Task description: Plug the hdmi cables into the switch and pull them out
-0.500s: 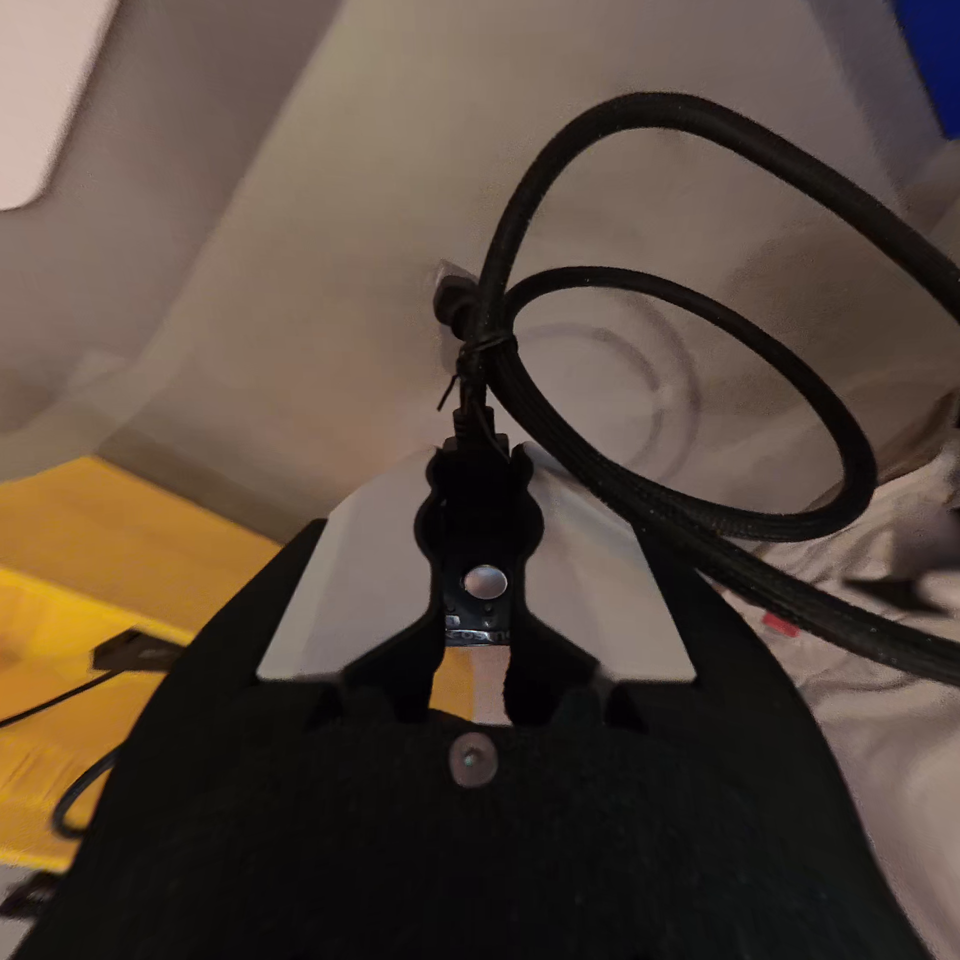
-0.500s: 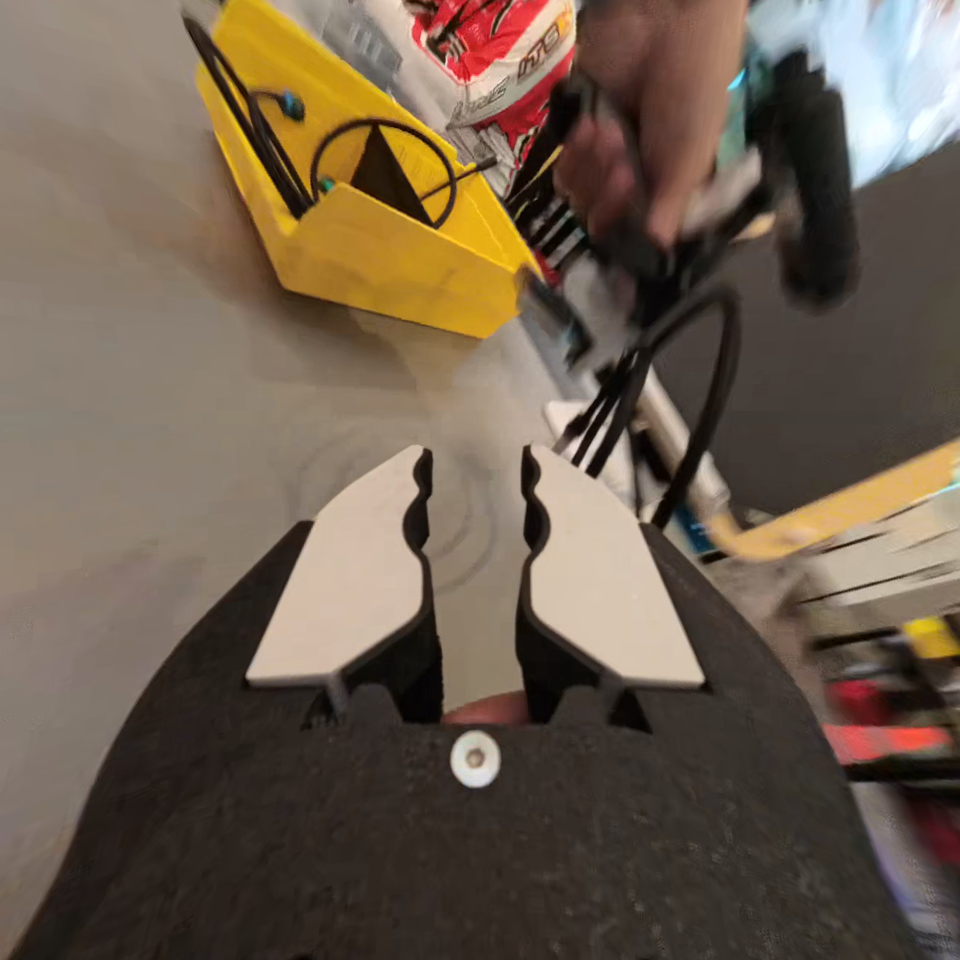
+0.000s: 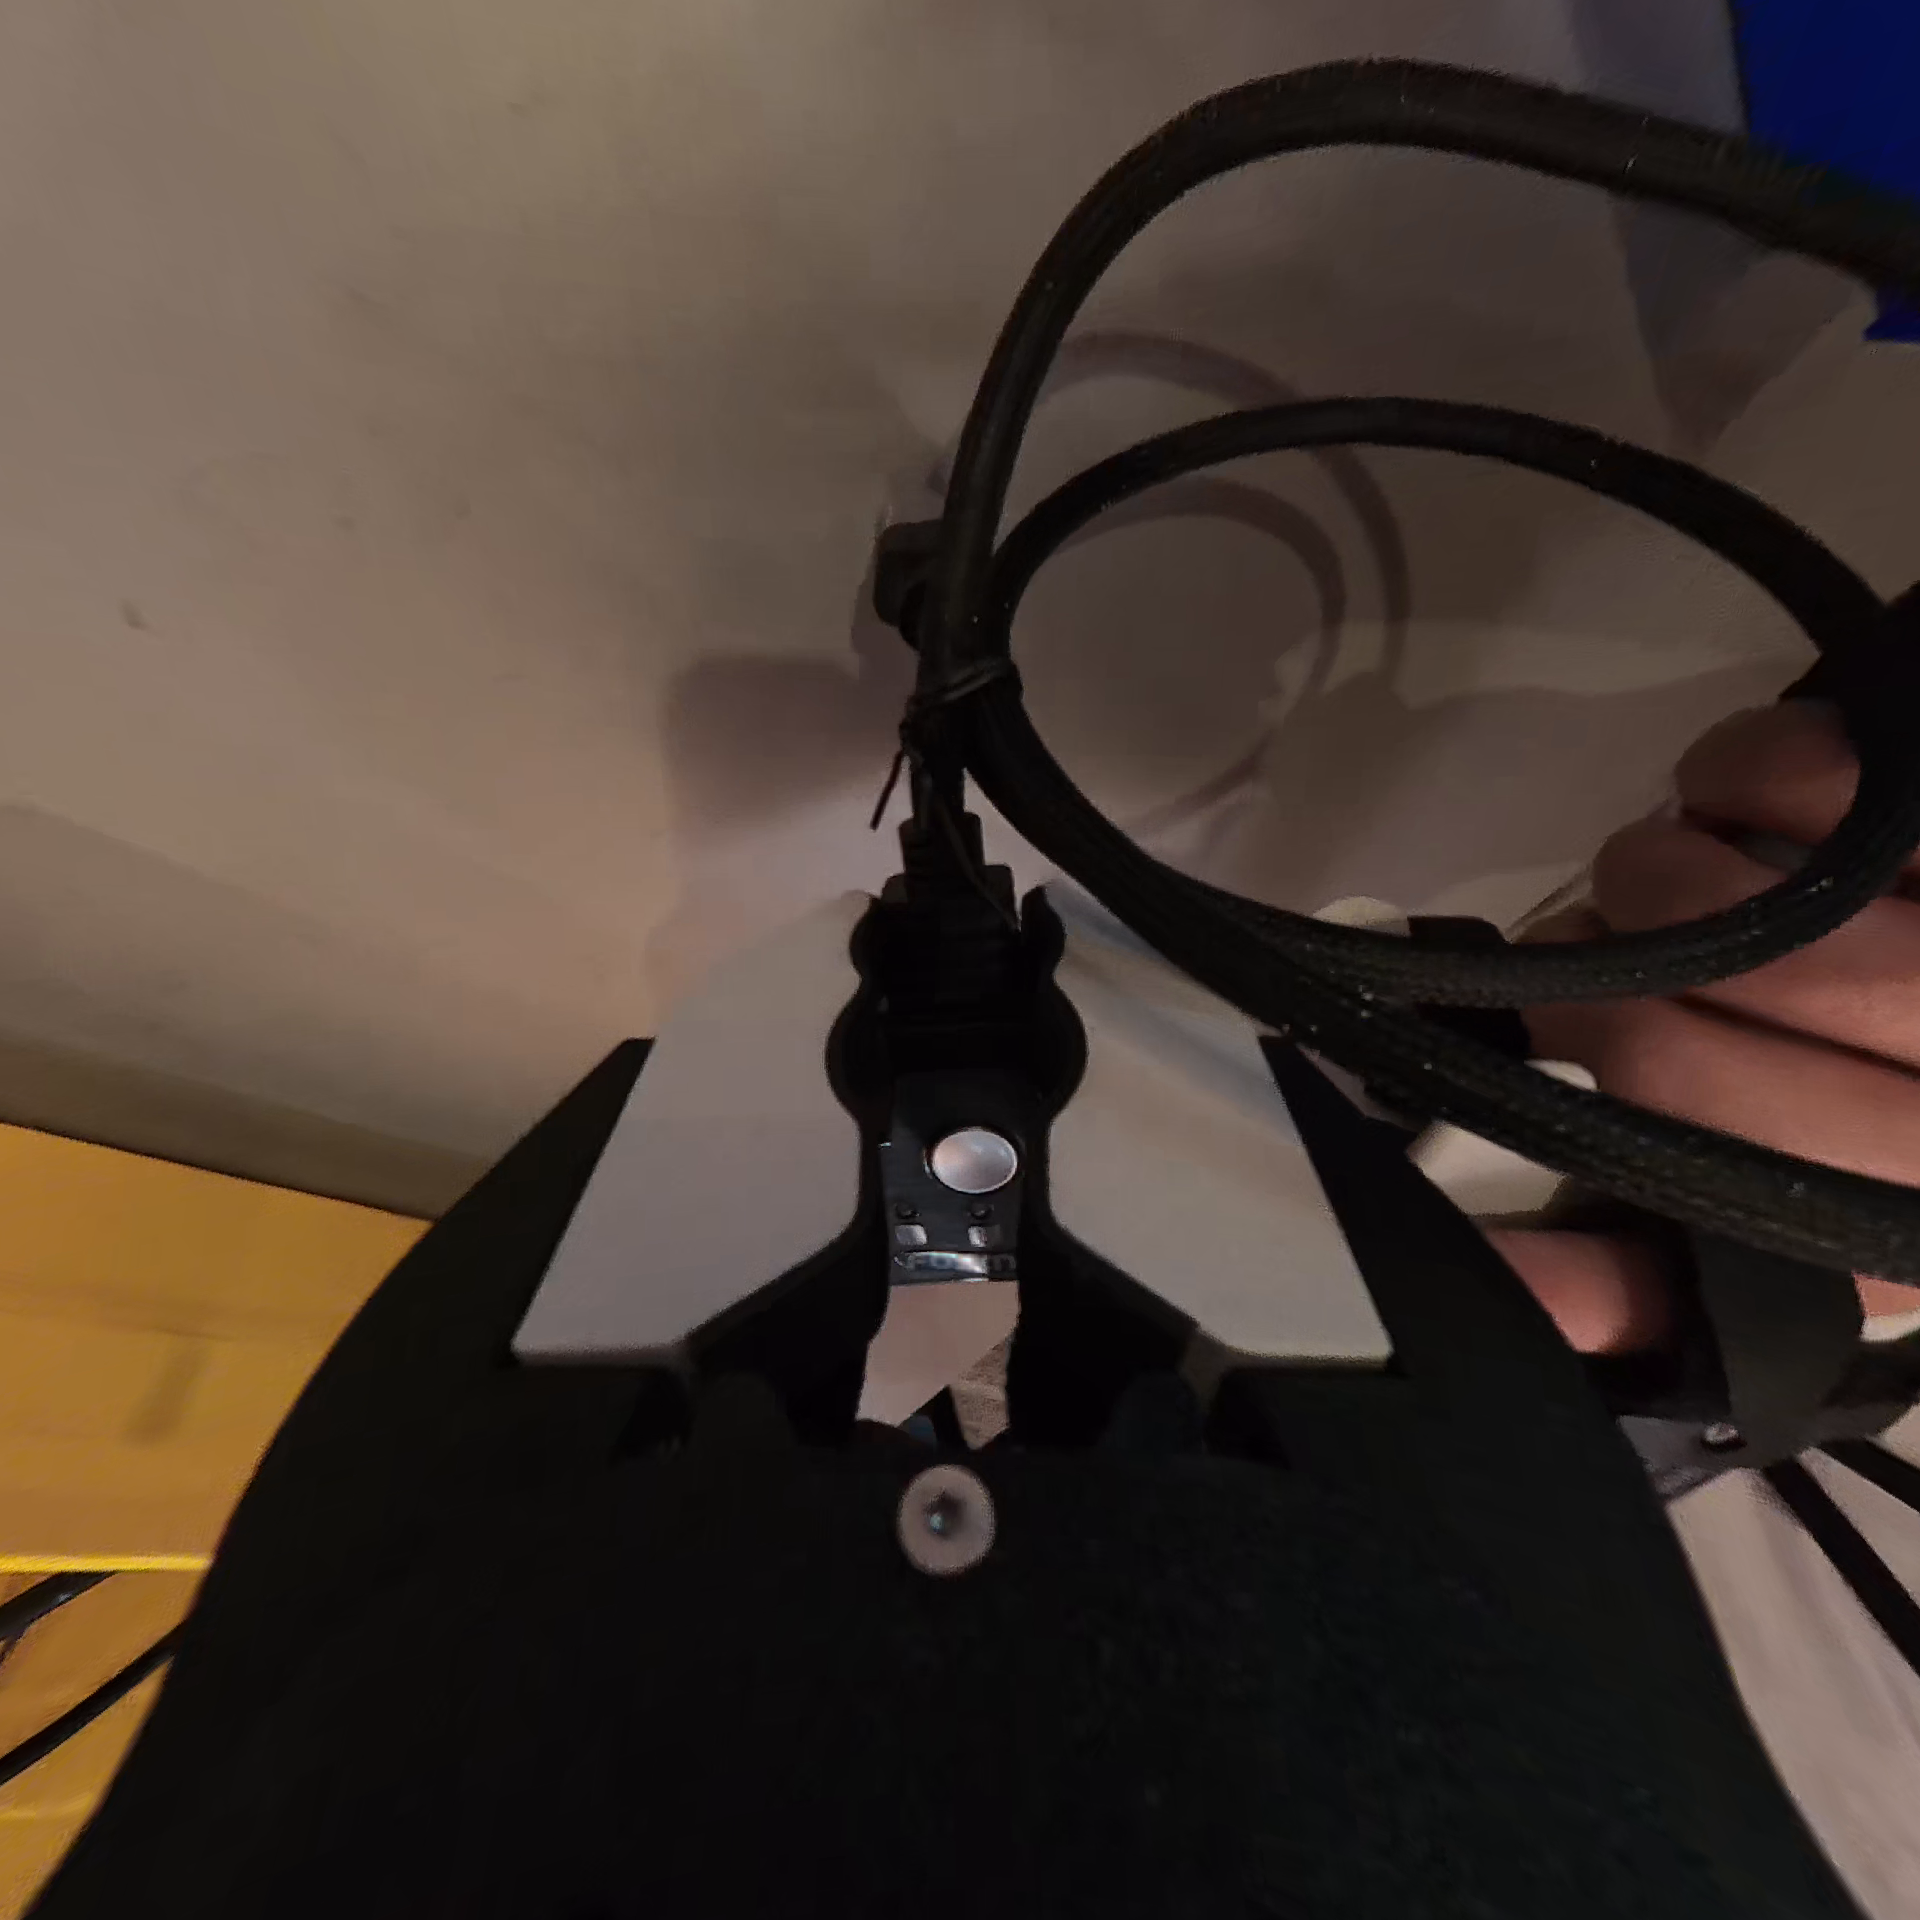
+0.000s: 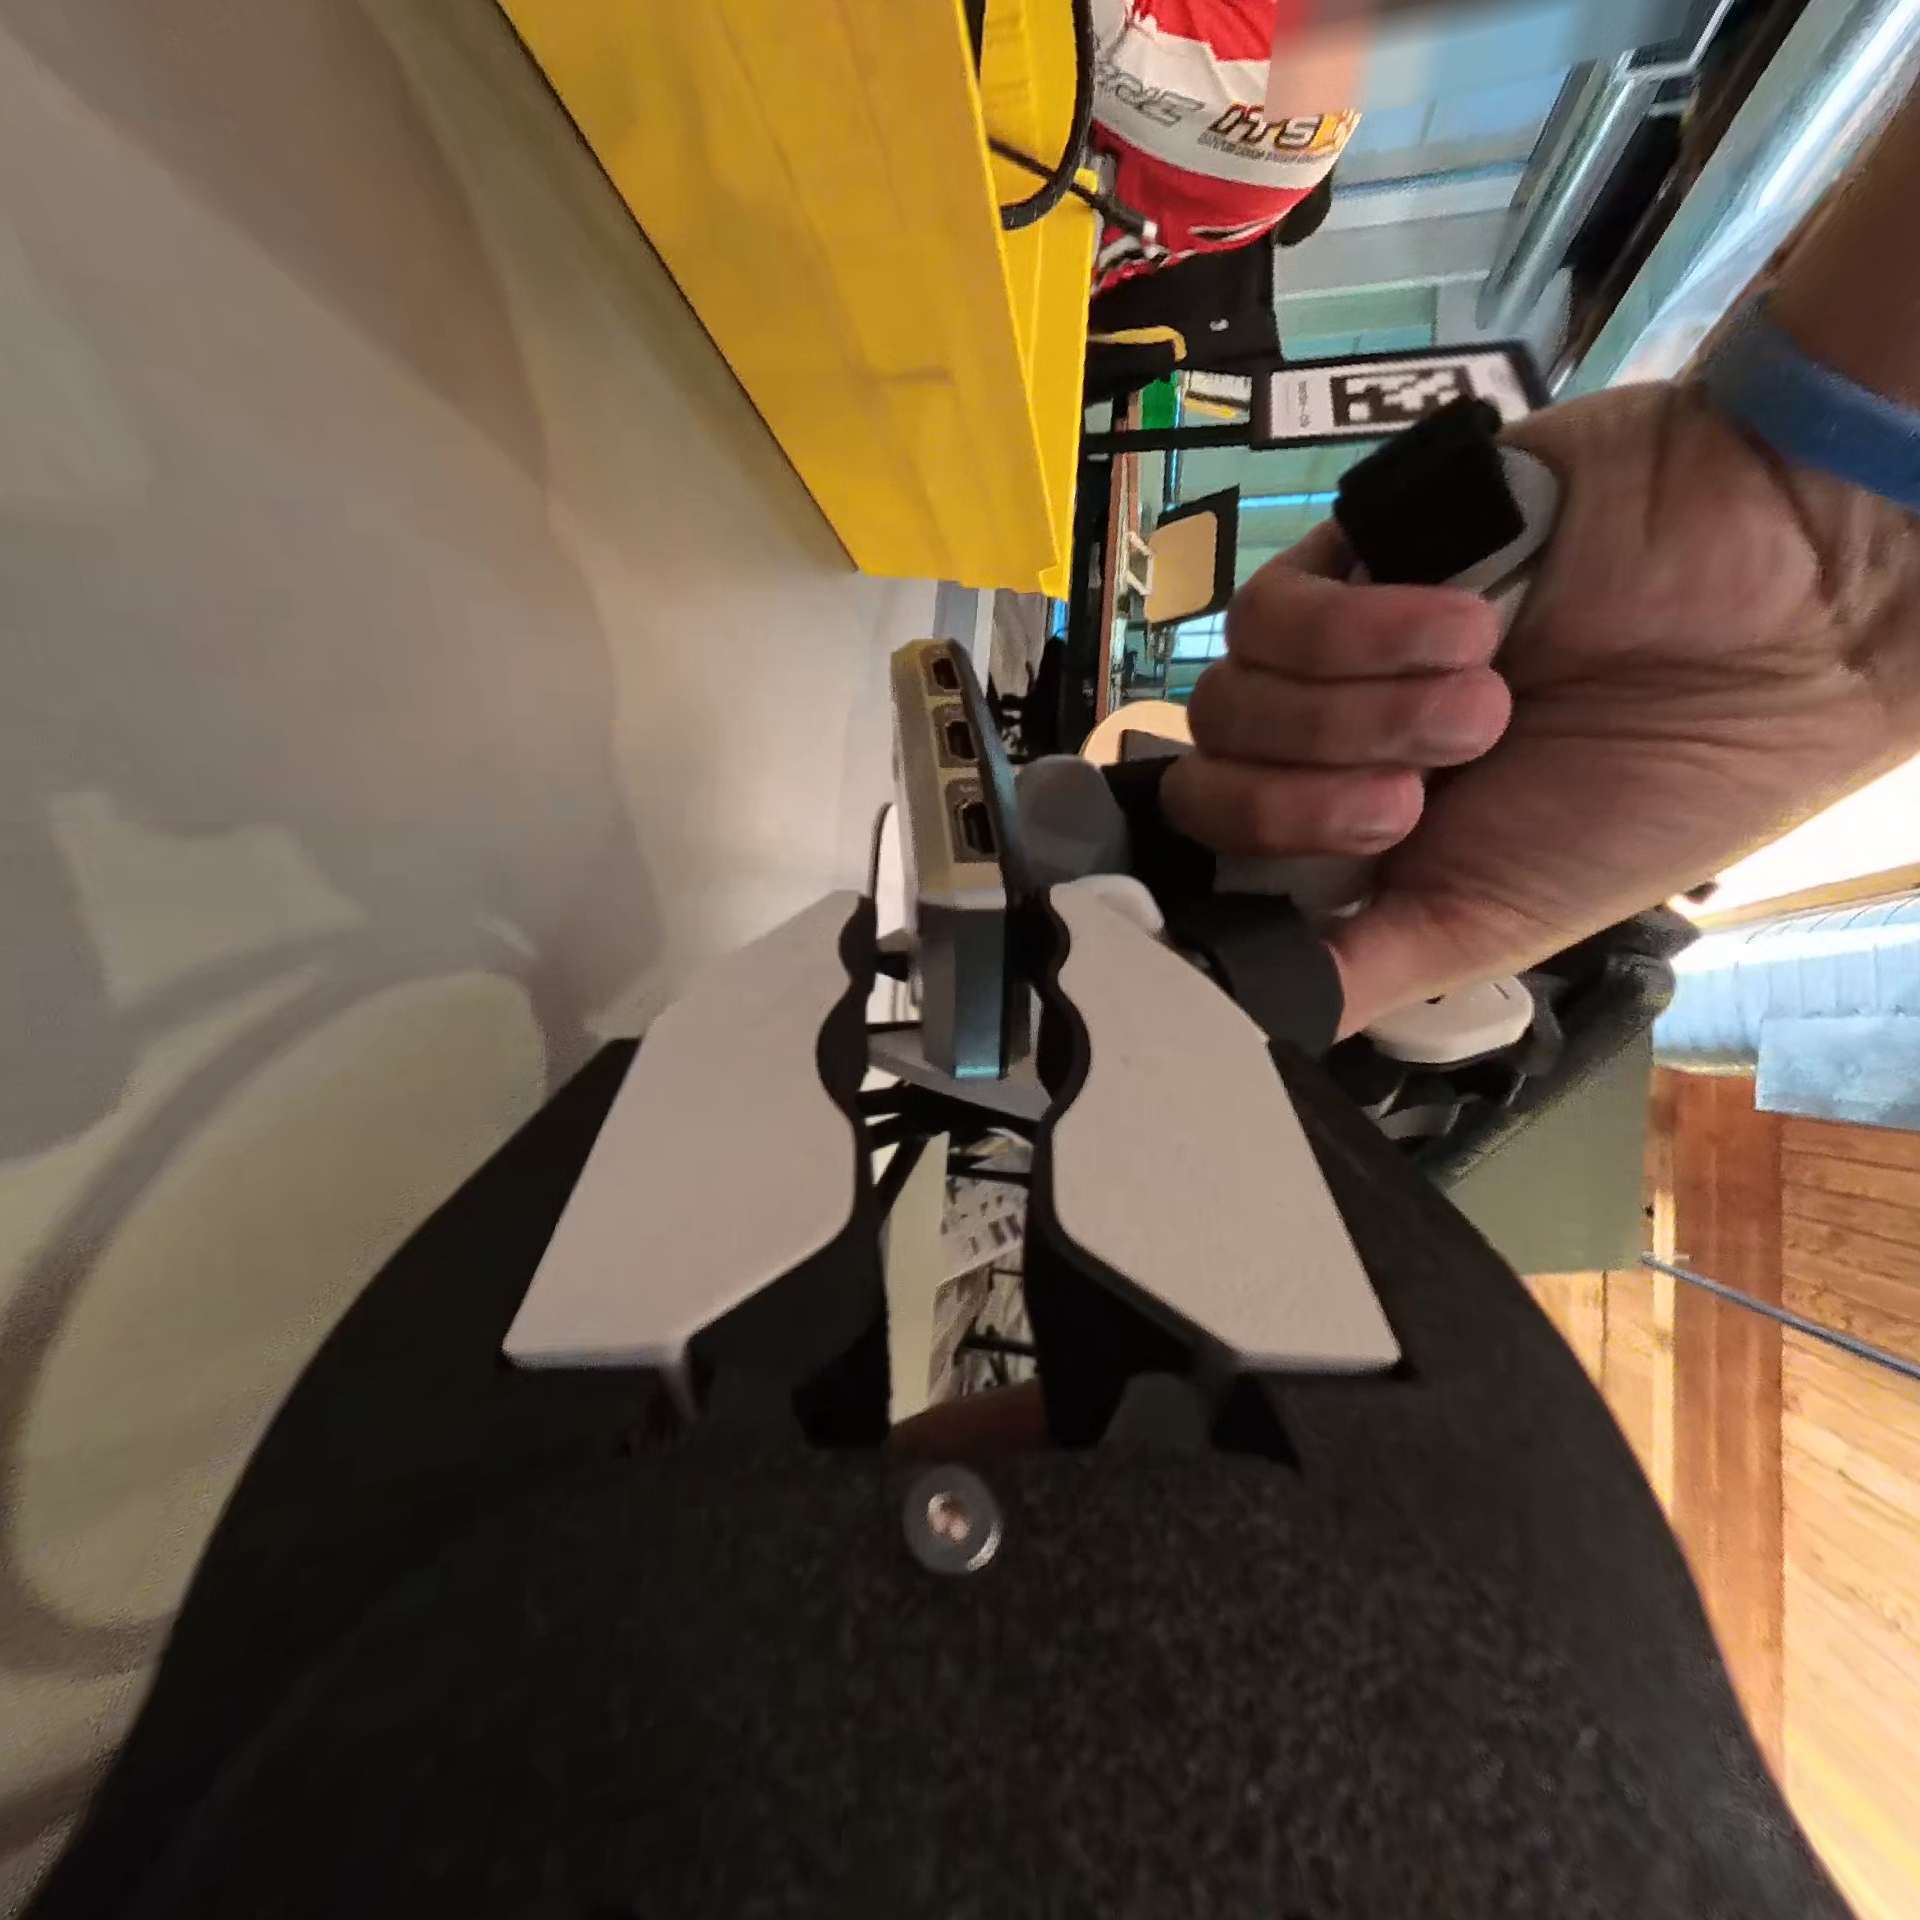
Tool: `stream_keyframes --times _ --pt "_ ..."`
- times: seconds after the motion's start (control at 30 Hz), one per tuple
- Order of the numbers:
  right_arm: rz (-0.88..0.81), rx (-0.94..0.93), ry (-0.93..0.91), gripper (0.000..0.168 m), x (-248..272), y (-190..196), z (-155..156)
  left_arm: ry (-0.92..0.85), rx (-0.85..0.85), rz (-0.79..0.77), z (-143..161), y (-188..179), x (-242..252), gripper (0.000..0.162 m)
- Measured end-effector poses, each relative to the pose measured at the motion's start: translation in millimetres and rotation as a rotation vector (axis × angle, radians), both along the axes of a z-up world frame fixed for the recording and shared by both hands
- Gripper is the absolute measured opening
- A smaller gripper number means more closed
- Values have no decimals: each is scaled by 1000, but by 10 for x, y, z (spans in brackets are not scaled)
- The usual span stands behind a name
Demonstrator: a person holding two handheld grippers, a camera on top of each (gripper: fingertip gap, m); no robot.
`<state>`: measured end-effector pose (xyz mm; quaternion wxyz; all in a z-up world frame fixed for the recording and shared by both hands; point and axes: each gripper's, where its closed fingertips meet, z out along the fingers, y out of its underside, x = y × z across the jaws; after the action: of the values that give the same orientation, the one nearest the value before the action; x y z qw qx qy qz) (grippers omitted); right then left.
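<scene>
right hand-held gripper [image 4: 951,997] has reached the switch [image 4: 940,831], jaws apart.

Printed lettering runs across a red-and-white garment [image 4: 1195,135] at the top of the right wrist view. Below it a white card [image 4: 1397,400] carries a black square-patterned marker and a line of small print. The switch [image 3: 951,1210] between the left jaws bears tiny blurred lettering.
</scene>
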<state>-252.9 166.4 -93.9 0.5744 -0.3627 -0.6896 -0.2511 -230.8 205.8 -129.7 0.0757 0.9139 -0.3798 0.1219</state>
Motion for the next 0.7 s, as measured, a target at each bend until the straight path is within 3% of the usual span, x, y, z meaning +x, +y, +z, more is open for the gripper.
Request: stream_keyframes --times 0.23,0.33,0.43,0.57,0.63,0.7 --pt "120 52 20 19 -64 21 13 -47 42 51 94 47 -116 26" --pt "130 16 50 19 -36 46 -91 -103 203 94 438 365 -347 38" --pt "111 15 85 19 7 95 -131 -337 388 193 1003 511 -535 37" --pt "93 -17 176 19 8 205 -60 -644 611 188 1464 -204 -727 37" --pt "86 -24 205 19 3 282 -59 -765 730 220 1354 -762 -847 37" --pt "73 -53 252 19 2 356 -101 -842 796 317 979 -1274 -933 34"
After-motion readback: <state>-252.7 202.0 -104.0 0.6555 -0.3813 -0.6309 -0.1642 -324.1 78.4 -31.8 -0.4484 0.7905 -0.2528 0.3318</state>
